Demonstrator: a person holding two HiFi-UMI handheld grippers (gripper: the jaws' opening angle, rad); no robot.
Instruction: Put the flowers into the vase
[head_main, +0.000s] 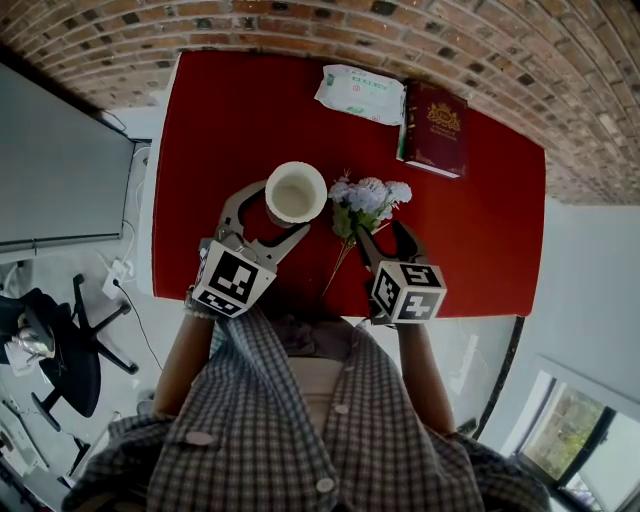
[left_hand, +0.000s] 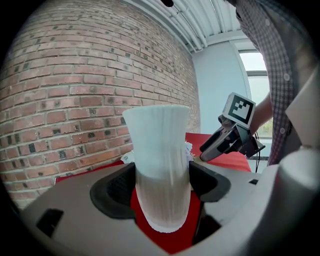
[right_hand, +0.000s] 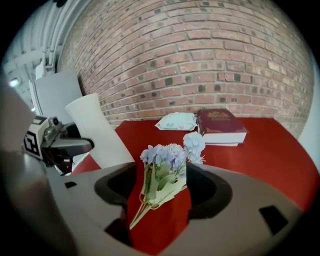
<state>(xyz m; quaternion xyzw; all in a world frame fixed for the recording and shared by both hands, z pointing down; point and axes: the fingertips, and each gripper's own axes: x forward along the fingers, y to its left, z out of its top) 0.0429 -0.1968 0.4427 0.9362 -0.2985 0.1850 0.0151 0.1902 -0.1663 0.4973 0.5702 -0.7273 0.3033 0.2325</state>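
Note:
A white ribbed vase (head_main: 296, 193) stands upright on the red table (head_main: 230, 110). My left gripper (head_main: 270, 215) has its jaws on either side of the vase; in the left gripper view both pads lie against the vase (left_hand: 160, 165), so the left gripper (left_hand: 160, 182) is shut on it. A small bunch of pale blue flowers (head_main: 365, 200) lies flat on the table just right of the vase, stems toward me. My right gripper (head_main: 386, 242) is open, low over the stems, and the flowers (right_hand: 167, 160) lie between its jaws with gaps on both sides.
A dark red book (head_main: 434, 128) and a white tissue pack (head_main: 360, 93) lie at the far side of the table by the brick wall. The table's near edge runs just under both grippers. An office chair (head_main: 70, 340) stands on the floor to the left.

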